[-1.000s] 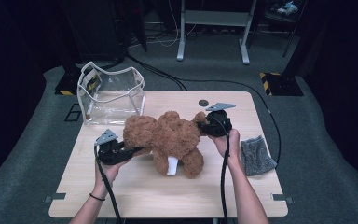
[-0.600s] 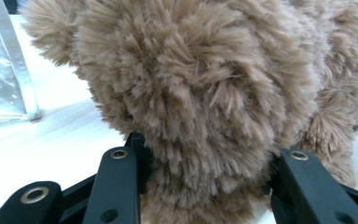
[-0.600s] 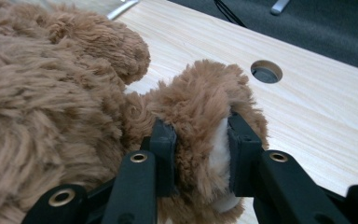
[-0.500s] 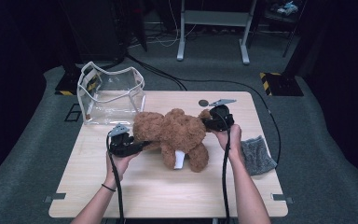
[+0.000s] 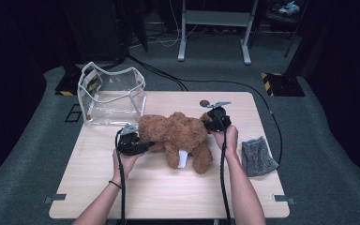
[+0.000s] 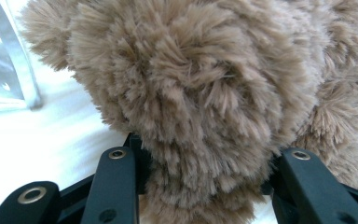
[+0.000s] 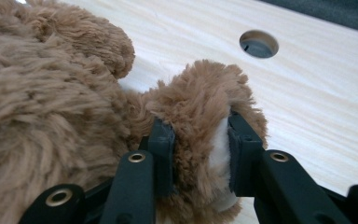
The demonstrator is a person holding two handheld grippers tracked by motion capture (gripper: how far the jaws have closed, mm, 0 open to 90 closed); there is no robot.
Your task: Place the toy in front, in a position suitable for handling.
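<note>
**Teddy bear held at both ends over the wooden surface**

The brown plush teddy bear [image 5: 180,138] lies stretched across the middle of the wooden surface [image 5: 168,197], its legs pointing toward the person and a white tag showing between them. It sits just in front of the clear plastic bag [image 5: 111,96], which stands open at the surface's far left corner.

The left gripper [image 5: 138,145] grips the bear's left end: in the left gripper view its jaws pinch a thick tuft of fur [image 6: 205,140], one black jaw on each side of the plush. The right gripper [image 5: 211,124] grips the bear's right end; in the right gripper view its jaws squeeze a limb, with a strip of white lining [image 7: 220,144] showing against the right-hand jaw.

A round hole [image 5: 204,103] in the surface lies just beyond the right gripper. A grey cloth [image 5: 258,157] lies at the surface's right edge, well apart from the bear. Cables trail from both grippers along the person's forearms.
</note>
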